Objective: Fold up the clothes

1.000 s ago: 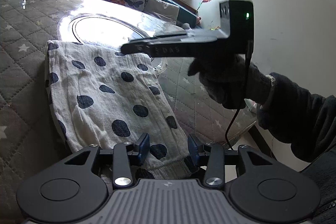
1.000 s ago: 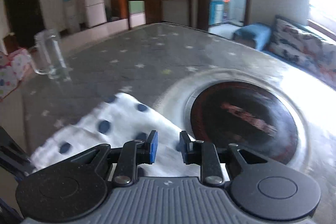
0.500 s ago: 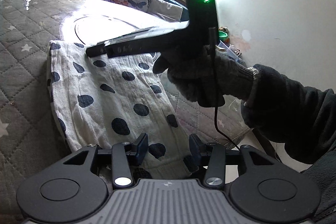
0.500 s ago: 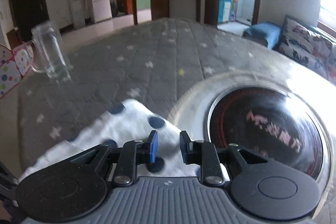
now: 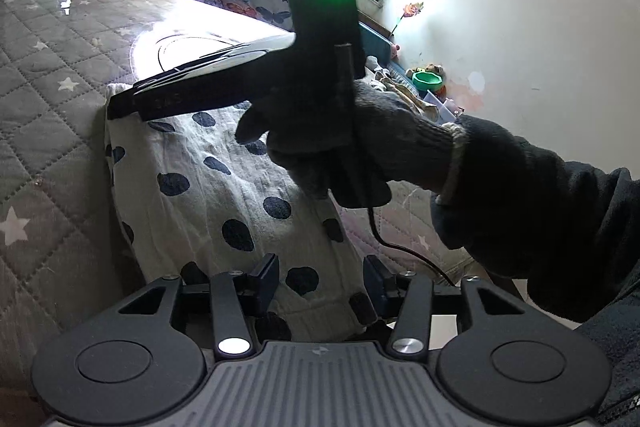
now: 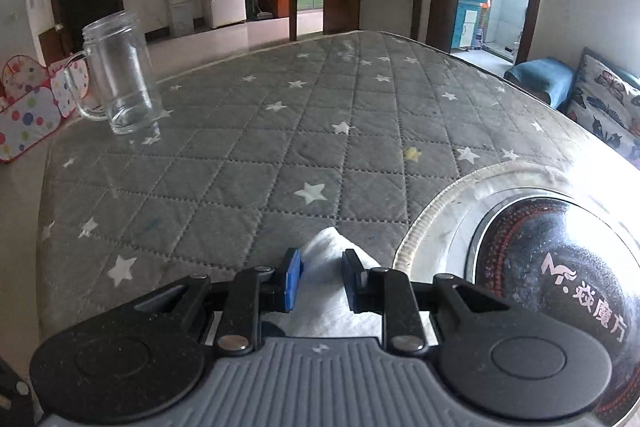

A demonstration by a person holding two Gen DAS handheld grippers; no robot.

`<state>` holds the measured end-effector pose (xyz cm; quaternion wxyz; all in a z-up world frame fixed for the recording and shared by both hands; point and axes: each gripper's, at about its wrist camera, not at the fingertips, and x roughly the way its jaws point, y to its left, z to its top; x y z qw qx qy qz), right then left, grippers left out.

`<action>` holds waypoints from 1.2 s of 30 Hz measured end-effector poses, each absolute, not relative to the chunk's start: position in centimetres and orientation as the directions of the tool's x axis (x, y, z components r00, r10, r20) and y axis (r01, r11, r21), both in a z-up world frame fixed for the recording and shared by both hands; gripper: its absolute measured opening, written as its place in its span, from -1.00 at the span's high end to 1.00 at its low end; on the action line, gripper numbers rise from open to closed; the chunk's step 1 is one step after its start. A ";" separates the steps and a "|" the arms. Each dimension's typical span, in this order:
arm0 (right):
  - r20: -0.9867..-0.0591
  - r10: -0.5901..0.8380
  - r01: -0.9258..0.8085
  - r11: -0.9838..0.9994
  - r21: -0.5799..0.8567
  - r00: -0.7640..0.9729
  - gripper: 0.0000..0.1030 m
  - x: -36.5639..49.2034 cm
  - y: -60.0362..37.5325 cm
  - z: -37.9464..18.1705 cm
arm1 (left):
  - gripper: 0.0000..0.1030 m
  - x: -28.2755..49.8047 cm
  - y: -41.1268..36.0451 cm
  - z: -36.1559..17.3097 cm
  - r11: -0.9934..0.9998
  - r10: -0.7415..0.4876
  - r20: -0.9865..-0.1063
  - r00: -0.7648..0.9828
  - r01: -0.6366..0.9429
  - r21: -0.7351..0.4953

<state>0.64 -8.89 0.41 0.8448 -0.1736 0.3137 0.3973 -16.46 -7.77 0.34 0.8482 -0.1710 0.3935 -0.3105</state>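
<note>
A white cloth with dark blue dots (image 5: 208, 187) lies on the grey quilted table, reaching from near the round cooktop to the near edge. My left gripper (image 5: 318, 277) is open, its fingers over the cloth's near end. My right gripper (image 6: 320, 281) is open with the cloth's far corner (image 6: 326, 267) between its jaws. In the left wrist view the right gripper's body (image 5: 316, 67), held by a gloved hand, hovers over the cloth's far end, its tips at the far left corner.
A clear glass mug (image 6: 118, 73) stands at the table's far left. A round dark cooktop (image 6: 560, 267) with a metal rim is set in the table right of the cloth. The table edge (image 5: 440, 259) runs close on the right.
My right gripper has moved forward along the cloth to its far corner and dropped lower. Its jaws have opened wider. My left gripper has stayed in place.
</note>
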 end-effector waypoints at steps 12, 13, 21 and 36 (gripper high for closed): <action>-0.664 0.582 -0.788 0.615 -0.017 0.469 0.54 -3.0 -15.3 3.0 | -0.08 -16.0 -6.1 1.9 0.759 -0.645 -0.520 0.560 0.388 -0.523; -0.668 0.581 -0.788 0.615 -0.014 0.465 0.54 -3.4 -15.7 2.9 | -0.08 -15.8 -5.9 2.0 0.763 -0.639 -0.520 0.566 0.382 -0.522; -0.696 0.527 -0.754 0.657 -0.031 0.488 0.53 -6.5 -19.5 0.9 | -0.08 -13.2 -5.0 1.7 0.787 -0.604 -0.524 0.601 0.347 -0.509; -0.634 0.493 -0.681 0.728 -0.075 0.597 0.42 -4.6 -20.8 1.8 | -0.08 -8.4 -3.8 1.3 0.785 -0.586 -0.498 0.639 0.294 -0.546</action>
